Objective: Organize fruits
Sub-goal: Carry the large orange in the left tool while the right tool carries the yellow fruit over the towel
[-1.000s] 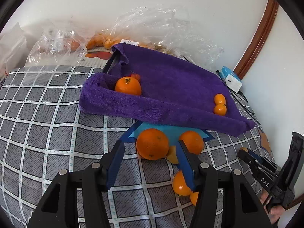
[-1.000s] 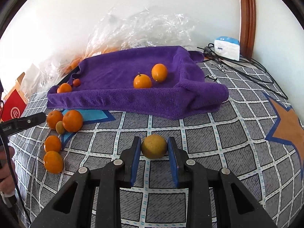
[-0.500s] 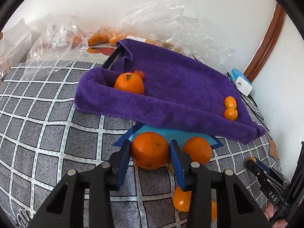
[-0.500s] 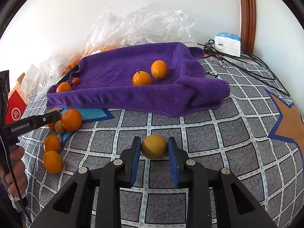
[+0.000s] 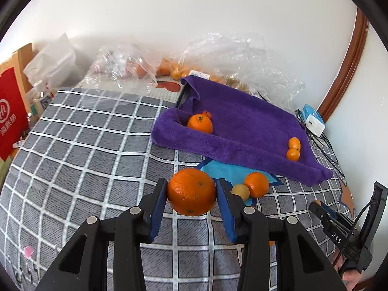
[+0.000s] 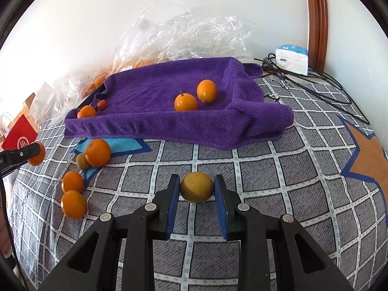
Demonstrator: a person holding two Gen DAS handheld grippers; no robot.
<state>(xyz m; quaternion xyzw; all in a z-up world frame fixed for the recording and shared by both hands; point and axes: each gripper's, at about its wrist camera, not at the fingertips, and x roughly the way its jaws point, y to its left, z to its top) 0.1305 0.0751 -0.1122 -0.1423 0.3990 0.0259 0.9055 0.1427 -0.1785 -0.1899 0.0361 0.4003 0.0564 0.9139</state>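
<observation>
My left gripper [image 5: 192, 194] is shut on a large orange [image 5: 191, 191] and holds it clear of the checked cover. My right gripper [image 6: 197, 188] is shut on a small yellow-green fruit [image 6: 197, 187] low over the cover. A purple towel-lined tray [image 5: 242, 121] lies beyond, holding an orange [image 5: 200, 123], a small red fruit [image 5: 206, 114] and two small oranges [image 5: 294, 148]. In the right wrist view the same tray [image 6: 150, 123] shows those two small oranges [image 6: 194, 97]. Loose oranges [image 6: 97, 152] and a small greenish fruit [image 6: 82, 161] lie left of my right gripper.
Crumpled clear plastic bags [image 5: 230, 55] with more fruit sit behind the tray by the wall. A red carton [image 5: 12, 118] stands at the far left. A white box [image 6: 292, 59] and black cables [image 6: 315, 84] lie at the back right. A wooden door frame [image 6: 317, 19] rises behind.
My left gripper closed on the large orange and lifted it off the cover, drawing back from the tray. My right gripper kept still, shut on the yellow-green fruit.
</observation>
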